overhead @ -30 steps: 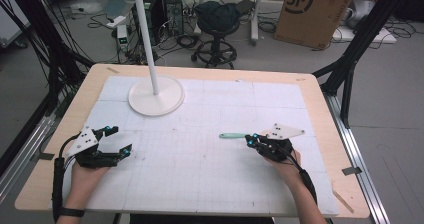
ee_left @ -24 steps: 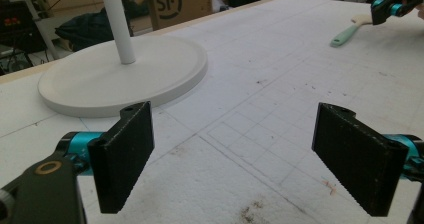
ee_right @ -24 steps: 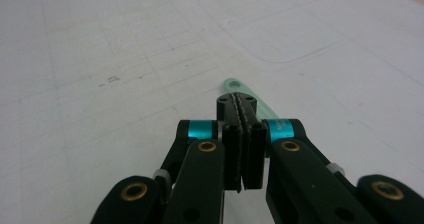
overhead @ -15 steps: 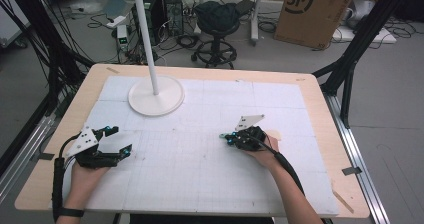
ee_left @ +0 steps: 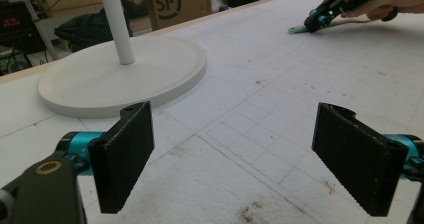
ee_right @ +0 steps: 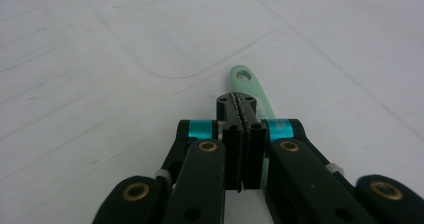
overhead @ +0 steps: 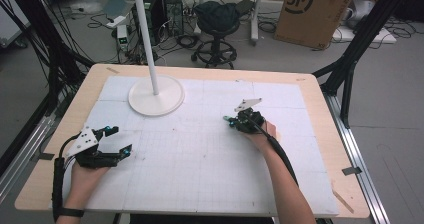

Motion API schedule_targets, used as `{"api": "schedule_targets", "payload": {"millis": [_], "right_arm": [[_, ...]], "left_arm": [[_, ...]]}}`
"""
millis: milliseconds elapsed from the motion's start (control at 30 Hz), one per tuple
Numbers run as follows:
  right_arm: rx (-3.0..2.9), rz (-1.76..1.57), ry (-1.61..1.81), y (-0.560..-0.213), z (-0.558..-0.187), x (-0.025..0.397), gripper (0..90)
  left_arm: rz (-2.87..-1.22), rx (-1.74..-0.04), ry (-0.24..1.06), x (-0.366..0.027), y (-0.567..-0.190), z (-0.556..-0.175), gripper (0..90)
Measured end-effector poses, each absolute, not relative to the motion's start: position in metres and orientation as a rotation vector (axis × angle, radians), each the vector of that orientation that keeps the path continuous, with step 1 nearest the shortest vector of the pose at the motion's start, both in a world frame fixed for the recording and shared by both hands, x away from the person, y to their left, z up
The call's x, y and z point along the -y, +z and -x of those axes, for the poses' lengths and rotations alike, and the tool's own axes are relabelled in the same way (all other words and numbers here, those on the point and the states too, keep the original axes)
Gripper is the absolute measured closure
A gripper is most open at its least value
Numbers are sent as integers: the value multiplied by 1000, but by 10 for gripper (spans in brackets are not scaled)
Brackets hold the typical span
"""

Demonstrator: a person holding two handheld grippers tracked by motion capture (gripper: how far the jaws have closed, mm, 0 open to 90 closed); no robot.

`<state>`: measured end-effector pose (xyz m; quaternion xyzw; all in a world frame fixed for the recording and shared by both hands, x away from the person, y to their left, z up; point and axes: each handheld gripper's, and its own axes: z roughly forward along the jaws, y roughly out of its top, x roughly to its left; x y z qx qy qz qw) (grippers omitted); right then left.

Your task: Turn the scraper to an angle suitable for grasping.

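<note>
The mint-green handle [ee_right: 248, 86] lies on the white mat [overhead: 200, 174] under our right gripper [ee_right: 242, 104], jaws pressed together, seemingly gripping nothing, while our left gripper [ee_left: 240, 154] waits wide open, so we judge pickup undone.

A white lamp stand [overhead: 155, 96] sits upper left on the counter [overhead: 320, 149]; a cardboard box [overhead: 312, 11] stands upper right.
</note>
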<state>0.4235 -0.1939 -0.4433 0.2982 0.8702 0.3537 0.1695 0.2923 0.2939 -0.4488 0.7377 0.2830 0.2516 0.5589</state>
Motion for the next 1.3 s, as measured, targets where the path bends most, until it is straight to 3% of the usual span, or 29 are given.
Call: {"api": "schedule_targets", "payload": {"millis": [367,567,800,1100,1300], "right_arm": [[-2372,-1004,1008,-440,-444,214,896],[-2282,-994,1189,-412,-429,237,801],[-2149,-987,1362,-396,-381,279,588],[-1965,-990,1519,-423,-314,334,295],[-1879,-1019,1541,-439,-294,355,177]], "left_arm": [[-1740,-664,591,-294,-449,-292,174],[-1742,-662,594,-294,-449,-292,173],[-1739,-652,614,-293,-449,-290,173],[-1705,-663,634,-295,-449,-288,173],[-1701,-665,634,-295,-449,-288,172]]}}
